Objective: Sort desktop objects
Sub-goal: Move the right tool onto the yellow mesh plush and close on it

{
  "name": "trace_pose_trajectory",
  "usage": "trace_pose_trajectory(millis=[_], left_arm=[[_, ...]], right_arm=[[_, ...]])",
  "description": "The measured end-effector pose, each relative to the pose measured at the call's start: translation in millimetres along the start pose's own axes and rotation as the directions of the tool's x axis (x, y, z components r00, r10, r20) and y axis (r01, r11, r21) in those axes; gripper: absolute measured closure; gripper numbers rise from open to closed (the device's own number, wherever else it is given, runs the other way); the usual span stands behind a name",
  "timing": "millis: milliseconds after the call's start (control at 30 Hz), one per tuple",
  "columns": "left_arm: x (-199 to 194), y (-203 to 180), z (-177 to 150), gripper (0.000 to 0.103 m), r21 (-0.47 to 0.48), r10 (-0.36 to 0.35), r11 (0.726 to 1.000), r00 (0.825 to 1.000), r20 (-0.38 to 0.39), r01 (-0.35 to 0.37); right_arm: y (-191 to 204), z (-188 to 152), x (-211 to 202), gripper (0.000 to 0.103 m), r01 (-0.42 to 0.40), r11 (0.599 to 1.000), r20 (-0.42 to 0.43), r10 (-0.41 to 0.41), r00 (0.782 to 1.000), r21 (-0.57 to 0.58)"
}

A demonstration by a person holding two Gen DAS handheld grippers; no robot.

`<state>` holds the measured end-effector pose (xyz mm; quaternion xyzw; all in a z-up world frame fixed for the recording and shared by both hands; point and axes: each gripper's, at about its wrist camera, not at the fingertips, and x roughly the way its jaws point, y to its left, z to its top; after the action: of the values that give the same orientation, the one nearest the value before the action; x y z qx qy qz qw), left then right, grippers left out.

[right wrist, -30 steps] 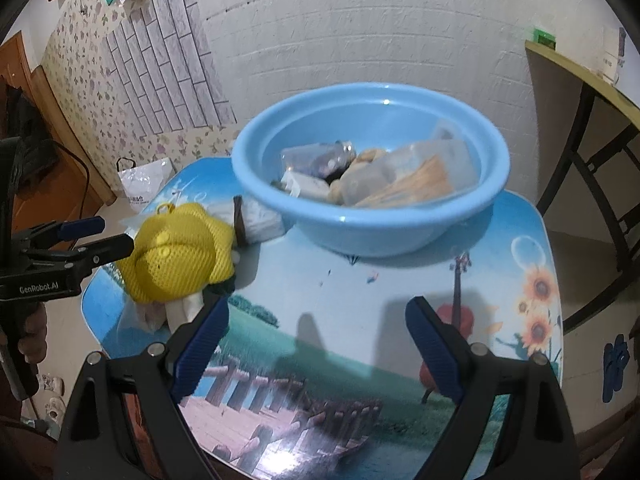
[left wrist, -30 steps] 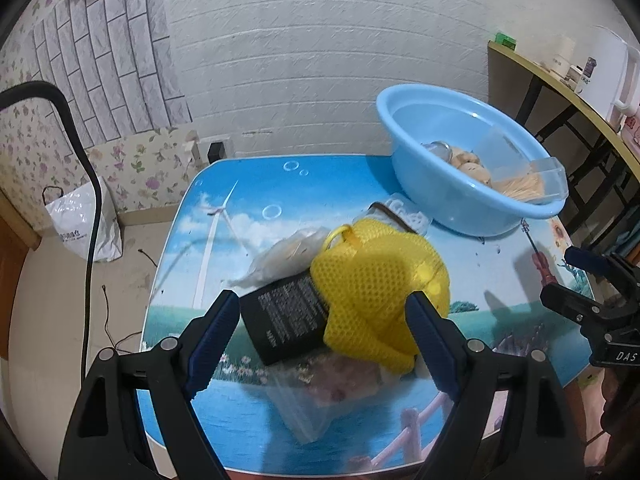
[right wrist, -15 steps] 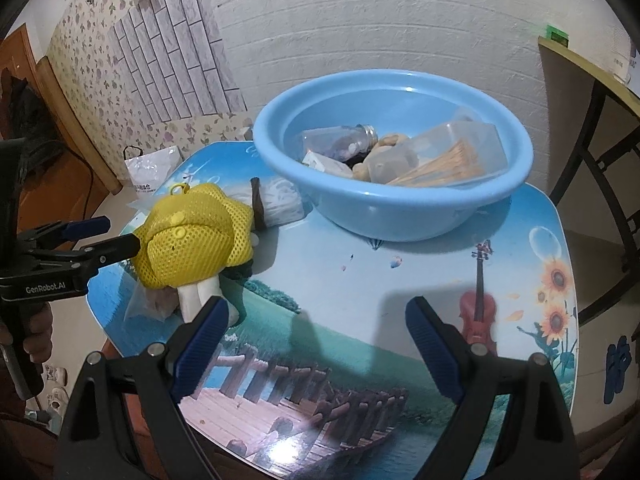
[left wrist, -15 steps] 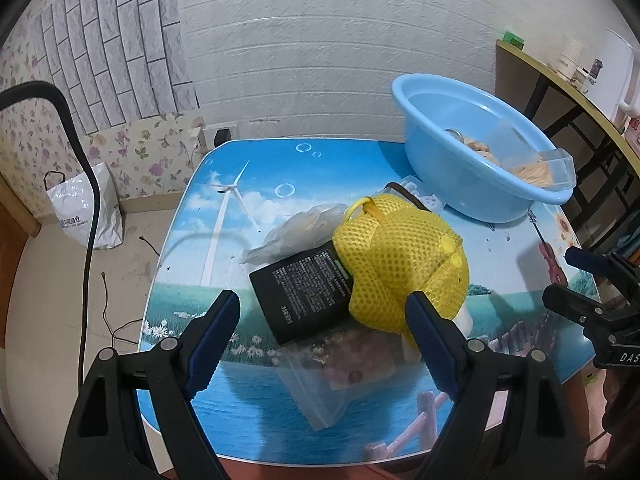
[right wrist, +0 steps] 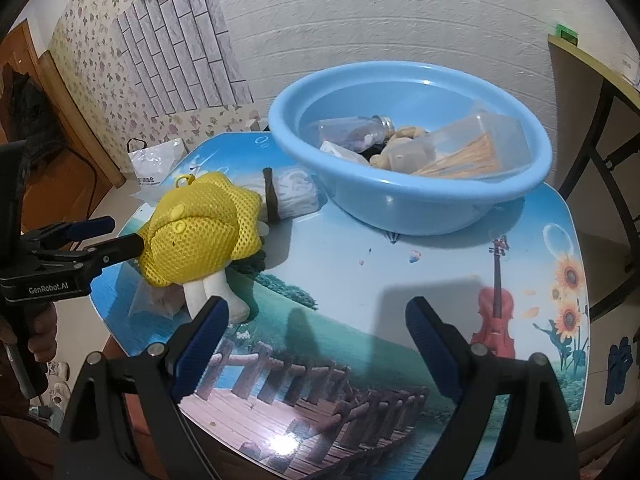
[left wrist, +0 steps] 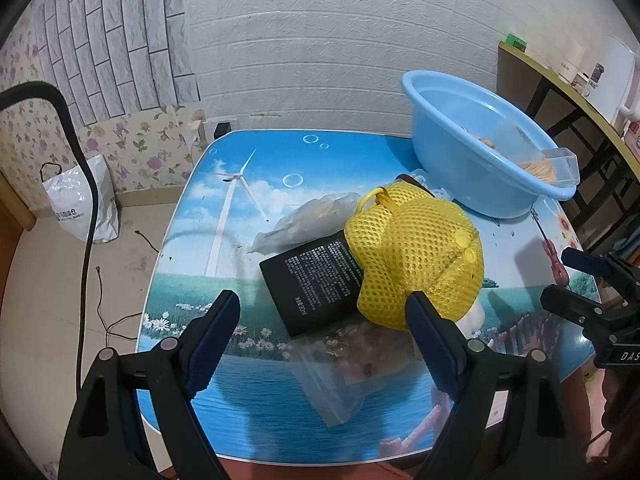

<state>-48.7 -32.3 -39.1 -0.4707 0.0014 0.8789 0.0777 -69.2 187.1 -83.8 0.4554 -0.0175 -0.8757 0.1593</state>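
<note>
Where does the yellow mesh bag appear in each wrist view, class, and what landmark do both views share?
Left wrist: the yellow mesh bag sits right of centre, overlapping the black box.
Right wrist: the bag sits at the left, beside the left gripper.
Shared landmark: the blue basin.

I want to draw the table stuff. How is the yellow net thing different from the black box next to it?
The yellow mesh pouch is puffy, rounded and full of holes; the black box is flat, smooth and rectangular. The pouch has a loop on top; the box has small white printing. The pouch lies partly over the box's corner, so the box is underneath. Both sit on the picture table, outside the blue basin.
</note>
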Motion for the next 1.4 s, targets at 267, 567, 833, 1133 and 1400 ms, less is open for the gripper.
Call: trace_pose_trajectory(millis=[267,567,833,1133,1400], left_arm=[[2.8,9.1,-3.5,0.018,-0.006,-0.032,0.999,0.999,0.004,0.032],[5.7,21.6,-7.5,0.018,-0.019,-0.066,0.998,0.998,0.001,0.066],[6.7,27.8,-8.6,0.018,-0.006,-0.096,0.995,0.995,0.007,0.096],[6.5,31.7,-11.7,0.018,0.025,-0.121,0.992,0.993,0.016,0.120],[10.0,36.7,-13.0,0.018,0.030,-0.136,0.990,0.991,0.011,0.136]], right_arm=[[10.7,0.7,4.7,0.011,-0.009,1.000,-0.009,0.009,1.000,-0.008],[22.8,4.3,10.2,0.011,-0.035,0.999,-0.008,0.035,0.999,-0.017],[33.7,7.1,12.7,0.011,-0.047,0.999,-0.003,0.047,0.999,-0.026],[37.0,8.6,14.8,0.011,-0.073,0.997,-0.002,0.073,0.997,-0.001],[41.6,9.8,18.8,0.011,-0.064,0.998,-0.007,0.064,0.998,-0.005]])
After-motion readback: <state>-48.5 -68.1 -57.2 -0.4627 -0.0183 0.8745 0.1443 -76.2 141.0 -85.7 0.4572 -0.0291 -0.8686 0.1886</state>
